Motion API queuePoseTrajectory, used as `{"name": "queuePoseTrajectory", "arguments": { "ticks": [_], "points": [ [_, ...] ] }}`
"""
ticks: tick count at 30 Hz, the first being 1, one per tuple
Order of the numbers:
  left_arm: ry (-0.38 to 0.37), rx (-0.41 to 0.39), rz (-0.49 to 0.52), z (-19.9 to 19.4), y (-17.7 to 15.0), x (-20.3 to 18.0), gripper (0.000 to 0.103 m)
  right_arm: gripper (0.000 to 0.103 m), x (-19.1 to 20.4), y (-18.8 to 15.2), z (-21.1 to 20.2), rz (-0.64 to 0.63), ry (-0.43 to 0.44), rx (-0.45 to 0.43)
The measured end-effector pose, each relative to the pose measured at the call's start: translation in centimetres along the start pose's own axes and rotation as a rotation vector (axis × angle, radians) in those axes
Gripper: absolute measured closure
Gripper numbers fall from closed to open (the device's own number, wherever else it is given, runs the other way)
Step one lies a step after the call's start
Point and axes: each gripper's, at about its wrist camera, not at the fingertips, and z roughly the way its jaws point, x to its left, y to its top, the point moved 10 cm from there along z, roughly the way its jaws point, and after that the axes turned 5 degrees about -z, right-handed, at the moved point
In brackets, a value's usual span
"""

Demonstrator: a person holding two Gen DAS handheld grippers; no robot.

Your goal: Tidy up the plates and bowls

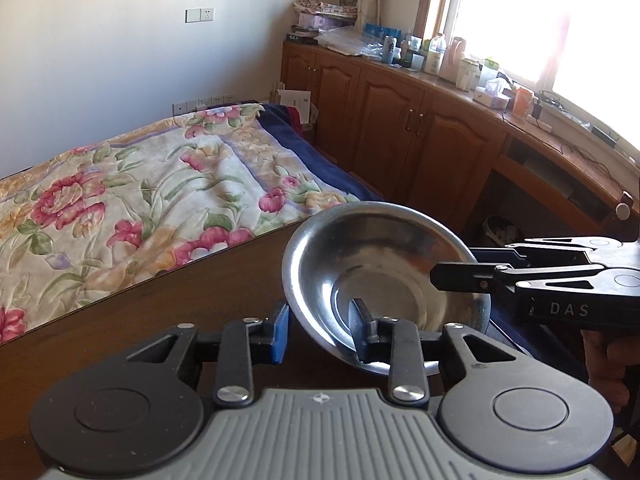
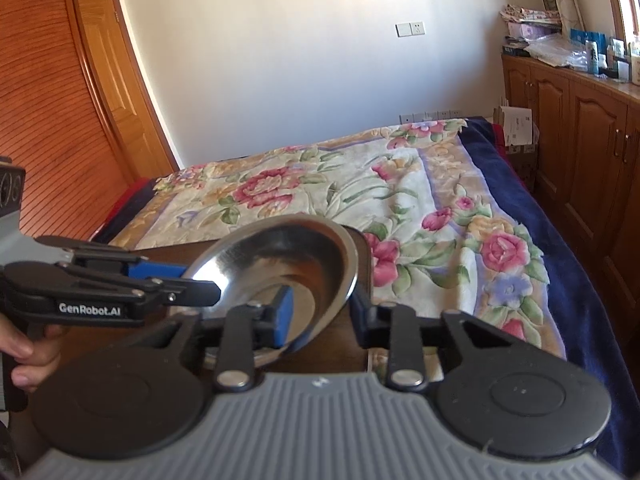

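Observation:
A shiny steel bowl [image 1: 384, 264] sits tilted over the near corner of a dark wooden table [image 1: 160, 320]. My left gripper [image 1: 320, 320] straddles its near left rim, blue pad outside and the other finger inside against the wall, shut on the bowl. From the right, my right gripper [image 1: 456, 272] clamps the opposite rim. In the right wrist view the same bowl [image 2: 288, 264] has my right gripper [image 2: 320, 308] across its right rim, one finger inside and one outside. My left gripper [image 2: 196, 280] pinches the left rim there. I cannot tell whether the bowl's base touches the table.
A bed with a floral blanket [image 1: 140, 200] lies just beyond the table's far edge. Wooden cabinets [image 1: 400, 128] with a cluttered top run along the right under a bright window. A wooden door [image 2: 60, 120] stands at the left. A person's hand [image 2: 28, 356] holds the left gripper.

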Motion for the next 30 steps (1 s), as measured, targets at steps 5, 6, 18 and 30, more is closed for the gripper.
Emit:
{"name": "queuePoseTrajectory", "arguments": {
  "ticks": [5,6,18,30],
  "points": [
    [0.004,0.001,0.007,-0.3,0.0,-0.1,0.071,0.077,-0.1,-0.1,0.0,0.016,0.003,0.005],
    [0.005,0.000,0.010,-0.4,0.0,-0.1,0.071,0.077,0.0,-0.1,-0.1,0.016,0.004,0.004],
    [0.019,-0.046,0.032,-3.5,0.9,-0.1,0.071,0.077,1.5,1.6,-1.8,-0.015,0.012,-0.040],
    [0.038,-0.111,0.058,-7.9,2.1,-1.0,0.071,0.077,3.3,3.5,-4.2,-0.054,0.015,-0.091]
  ]
}}
